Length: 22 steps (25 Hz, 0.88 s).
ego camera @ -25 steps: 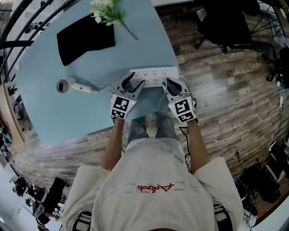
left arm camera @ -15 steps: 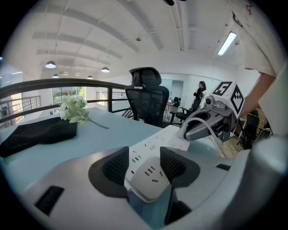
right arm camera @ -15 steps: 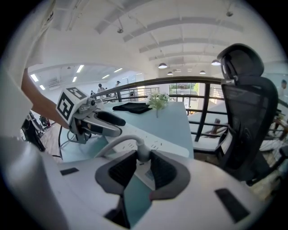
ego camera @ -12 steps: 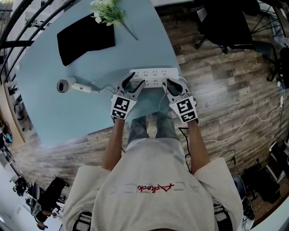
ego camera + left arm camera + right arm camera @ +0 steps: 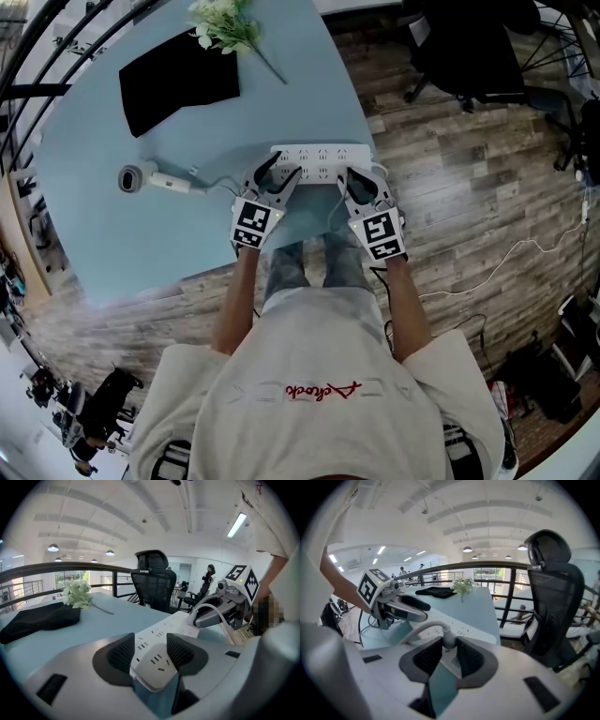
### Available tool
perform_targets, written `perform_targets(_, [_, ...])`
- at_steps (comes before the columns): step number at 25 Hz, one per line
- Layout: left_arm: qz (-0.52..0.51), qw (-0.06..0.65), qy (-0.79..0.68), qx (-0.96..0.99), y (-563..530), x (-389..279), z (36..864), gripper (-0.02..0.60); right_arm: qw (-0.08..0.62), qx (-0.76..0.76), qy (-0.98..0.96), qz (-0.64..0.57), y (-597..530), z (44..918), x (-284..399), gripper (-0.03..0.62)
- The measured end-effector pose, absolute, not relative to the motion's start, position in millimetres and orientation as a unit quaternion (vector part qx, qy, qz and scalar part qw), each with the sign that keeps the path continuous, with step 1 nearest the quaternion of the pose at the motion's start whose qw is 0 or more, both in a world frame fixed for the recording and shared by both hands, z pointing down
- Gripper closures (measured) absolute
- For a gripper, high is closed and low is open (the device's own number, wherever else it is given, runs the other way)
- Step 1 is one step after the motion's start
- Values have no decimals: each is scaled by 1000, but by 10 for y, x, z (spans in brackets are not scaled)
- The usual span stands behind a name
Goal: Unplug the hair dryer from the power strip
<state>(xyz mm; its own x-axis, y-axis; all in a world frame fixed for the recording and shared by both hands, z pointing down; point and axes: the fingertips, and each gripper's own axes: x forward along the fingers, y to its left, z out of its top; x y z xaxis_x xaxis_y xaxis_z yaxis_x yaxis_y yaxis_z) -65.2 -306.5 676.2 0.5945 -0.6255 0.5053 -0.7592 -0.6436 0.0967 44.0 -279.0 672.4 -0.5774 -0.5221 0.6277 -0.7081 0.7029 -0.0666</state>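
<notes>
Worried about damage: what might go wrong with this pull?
1. The right hand-held gripper grips the plug near its cord; it might slip and strain the cord.
2. The left hand-held gripper holds only one end of the power strip, so the far end may lift with the plug.
3. The strip lies near the table edge and could slide off.

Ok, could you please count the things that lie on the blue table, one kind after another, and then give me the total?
power strip: 1
hair dryer: 1
black cloth: 1
bunch of white flowers: 1
Total: 4
</notes>
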Motion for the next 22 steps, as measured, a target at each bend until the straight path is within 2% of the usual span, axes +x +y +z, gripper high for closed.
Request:
perform_targets(9, [220,153,-388,882,-3055,-640,6753,377,314,341,-866,188,-2859,6716,451,485])
perform_targets(17, [228,150,-387,881,-3060,-624,6753,377,281,374,-870,155,-2780,6697,459,485])
perform_targets(22, [225,153,-387,881,-3057,-624,6756,377,306,363,-863,172,-2817,6716,465,485])
